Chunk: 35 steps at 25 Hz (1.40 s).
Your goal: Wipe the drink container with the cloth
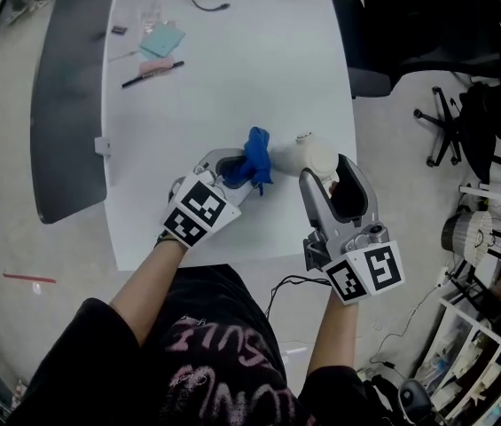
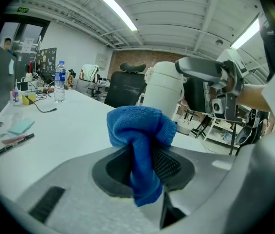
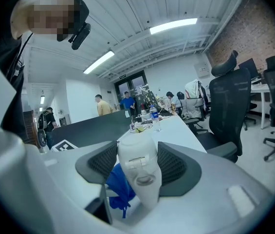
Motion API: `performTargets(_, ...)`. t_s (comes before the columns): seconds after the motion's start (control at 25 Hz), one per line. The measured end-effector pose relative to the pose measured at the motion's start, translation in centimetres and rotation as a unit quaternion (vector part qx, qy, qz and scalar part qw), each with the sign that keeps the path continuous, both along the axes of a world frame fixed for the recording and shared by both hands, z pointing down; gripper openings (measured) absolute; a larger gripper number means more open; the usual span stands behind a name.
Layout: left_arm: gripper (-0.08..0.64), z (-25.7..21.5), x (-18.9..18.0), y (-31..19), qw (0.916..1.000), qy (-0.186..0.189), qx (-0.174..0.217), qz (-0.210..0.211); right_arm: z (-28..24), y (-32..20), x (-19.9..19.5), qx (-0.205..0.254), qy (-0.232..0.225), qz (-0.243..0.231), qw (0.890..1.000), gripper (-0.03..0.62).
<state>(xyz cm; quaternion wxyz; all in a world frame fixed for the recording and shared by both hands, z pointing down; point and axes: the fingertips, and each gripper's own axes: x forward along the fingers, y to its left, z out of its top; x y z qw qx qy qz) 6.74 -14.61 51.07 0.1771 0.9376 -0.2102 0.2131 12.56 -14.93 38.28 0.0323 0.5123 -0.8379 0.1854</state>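
Left tongs [image 2: 144, 162] are clamped on a bunched blue cloth [image 2: 137, 130]: in the left gripper view I see the fabric pinched between the ribbed pads, a fold hanging toward the camera and a rounded wad sticking out past the tips. From the head view, that wad sits over the near part of the white table [image 1: 232, 78], and its right edge meets the left side of the white drink container [image 1: 308, 155], as far as I can judge. Right tongs [image 1: 330, 177] have their jaws pressed against both flanks of that container, which the right gripper view shows squarely between the dark pads, with blue cloth peeking out at its lower left. I hold the container off the tabletop, close to the table's right edge. Farther back on the left of the table lie a black marker [image 1: 152, 74] and a teal pad [image 1: 161, 40], well apart from the work. Off to the right stands a dark office chair [image 1: 410, 34].
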Motion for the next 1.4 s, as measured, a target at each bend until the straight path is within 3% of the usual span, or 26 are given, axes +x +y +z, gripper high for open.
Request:
performTargets(0.84,0.101,-4.1,-3.0,0.9,0.9989,0.018,0.023,-0.036,-1.4,2.1,0.7,0.027,-0.006,0.04,0.999,0.254)
performTargets(1.4,0.101,-8.1,-3.8,3.3,0.997,0.035,0.054,-0.043,-2.2,6.5,2.5,0.026,0.023,0.104,0.994,0.112)
